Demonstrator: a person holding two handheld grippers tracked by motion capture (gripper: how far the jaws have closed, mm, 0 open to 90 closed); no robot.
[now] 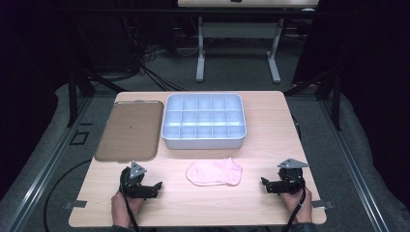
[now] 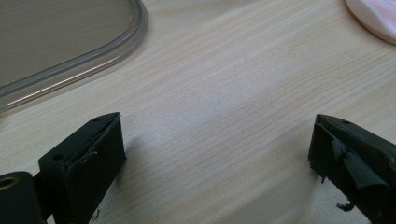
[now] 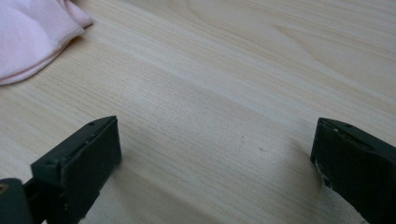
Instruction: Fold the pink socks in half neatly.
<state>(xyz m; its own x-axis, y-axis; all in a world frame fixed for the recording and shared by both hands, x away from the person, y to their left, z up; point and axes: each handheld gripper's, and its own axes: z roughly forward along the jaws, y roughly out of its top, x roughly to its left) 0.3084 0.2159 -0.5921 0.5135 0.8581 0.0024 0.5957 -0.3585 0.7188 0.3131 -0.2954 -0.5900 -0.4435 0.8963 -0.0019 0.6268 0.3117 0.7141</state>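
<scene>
A pink sock [image 1: 214, 172] lies flat on the wooden table [image 1: 251, 203], near the front and midway between the two hands. My left gripper [image 1: 155, 189] rests on the table at the front left, jaws wide open with nothing between them. Its own view has the sock's edge [image 2: 373, 16] at the top right and bare wood between the jaws [image 2: 217, 154]. My right gripper [image 1: 265, 183] rests at the front right, also open and empty. Part of the sock [image 3: 32, 37] lies at the top left of the right gripper view, well clear of the gripper [image 3: 217, 154].
A white compartment box [image 1: 203, 121] with several empty cells stands behind the sock at the table's middle. A flat brown tray [image 1: 129, 130] lies to its left; its rim [image 2: 93, 60] curves past the left gripper. Bare wood lies around both grippers.
</scene>
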